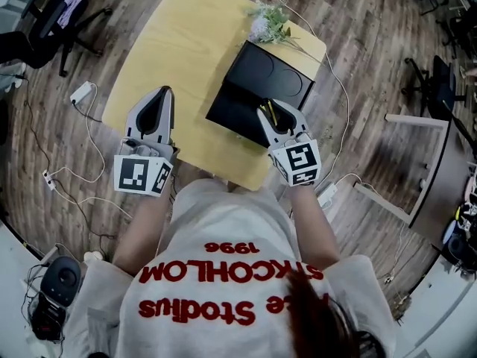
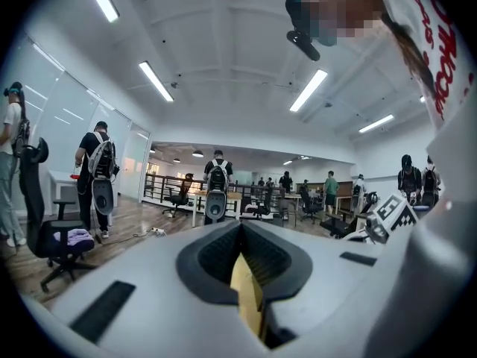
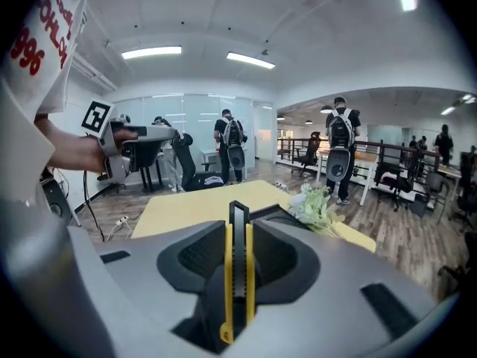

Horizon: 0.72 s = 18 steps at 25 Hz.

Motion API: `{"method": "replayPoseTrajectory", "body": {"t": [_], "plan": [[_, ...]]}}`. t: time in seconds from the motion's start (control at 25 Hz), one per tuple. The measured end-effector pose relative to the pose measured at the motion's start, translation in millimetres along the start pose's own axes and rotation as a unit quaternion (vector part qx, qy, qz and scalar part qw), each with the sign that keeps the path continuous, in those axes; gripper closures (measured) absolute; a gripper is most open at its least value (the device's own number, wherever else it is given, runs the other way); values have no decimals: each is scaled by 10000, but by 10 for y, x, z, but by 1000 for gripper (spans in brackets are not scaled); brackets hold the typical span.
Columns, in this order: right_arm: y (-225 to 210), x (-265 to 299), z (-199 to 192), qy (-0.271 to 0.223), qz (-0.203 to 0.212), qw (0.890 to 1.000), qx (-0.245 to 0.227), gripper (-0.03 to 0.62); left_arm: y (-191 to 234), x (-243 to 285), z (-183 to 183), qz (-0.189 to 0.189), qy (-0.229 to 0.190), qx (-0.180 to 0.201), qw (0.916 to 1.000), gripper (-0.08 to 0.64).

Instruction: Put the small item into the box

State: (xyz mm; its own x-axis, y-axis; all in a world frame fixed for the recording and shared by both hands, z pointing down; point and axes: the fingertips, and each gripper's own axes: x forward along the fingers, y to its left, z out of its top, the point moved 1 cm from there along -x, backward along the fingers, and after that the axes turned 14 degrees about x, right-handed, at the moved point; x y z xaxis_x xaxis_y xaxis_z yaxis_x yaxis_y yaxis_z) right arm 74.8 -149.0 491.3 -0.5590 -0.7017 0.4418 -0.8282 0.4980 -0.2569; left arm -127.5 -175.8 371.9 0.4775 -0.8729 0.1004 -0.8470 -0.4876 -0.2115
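The yellow-and-black utility knife (image 3: pixel 235 274) was gripped by the right tool (image 1: pixel 272 114) over the open black box (image 1: pixel 257 73), not yet released; the left tool (image 1: pixel 162 99) was closed, empty.

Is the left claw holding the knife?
No, the right claw grips the knife; the left claw is shut and empty.

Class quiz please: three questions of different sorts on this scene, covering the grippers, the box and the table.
1. True or false: the right gripper holds a knife.
2. What lies by the box on the table? A flowers; B cup; C book.
3. Fill in: the left gripper has its jaws ____.
Key: 1 true; 2 A; 3 shut.
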Motion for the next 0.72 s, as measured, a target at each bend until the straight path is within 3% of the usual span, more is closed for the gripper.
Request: {"method": "replayPoseTrajectory", "body": {"t": [0.4, 0.72], "plan": [[30, 481, -535, 1264, 249, 9912, -310, 474, 71, -138, -243, 263, 340, -142, 9990, 554], [60, 876, -1021, 2521, 315, 9660, -478, 472, 158, -185, -376, 403, 503, -195, 9977, 554]]}}
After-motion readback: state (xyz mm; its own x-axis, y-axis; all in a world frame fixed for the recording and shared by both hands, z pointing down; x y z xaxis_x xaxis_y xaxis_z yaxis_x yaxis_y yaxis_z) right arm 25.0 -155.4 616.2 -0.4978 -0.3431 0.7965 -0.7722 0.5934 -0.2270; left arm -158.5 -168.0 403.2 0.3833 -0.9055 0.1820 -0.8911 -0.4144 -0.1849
